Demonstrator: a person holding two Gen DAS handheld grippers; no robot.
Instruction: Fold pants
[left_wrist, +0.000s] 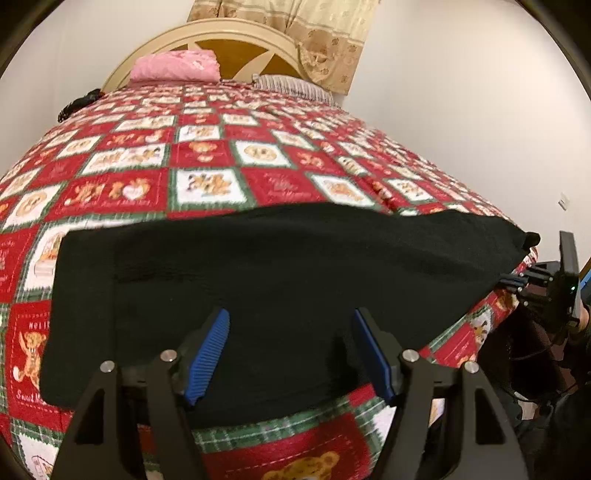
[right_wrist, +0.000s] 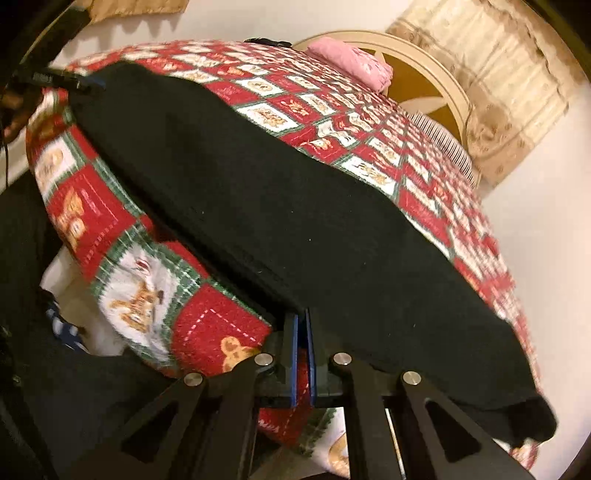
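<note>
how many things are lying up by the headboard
2: a folded pink cloth on the left by the headboard, and a striped grey pillow to its right. More may be hidden behind them.

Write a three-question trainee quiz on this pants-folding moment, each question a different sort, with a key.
1. True or false: the left hand-held gripper is clamped on the black pants.
2. Which hand-held gripper is shut at the pants' near edge? A) left B) right
3. Fill in: the folded pink cloth lies by the bed's ____.

Key: 1 false; 2 B; 3 headboard.
</note>
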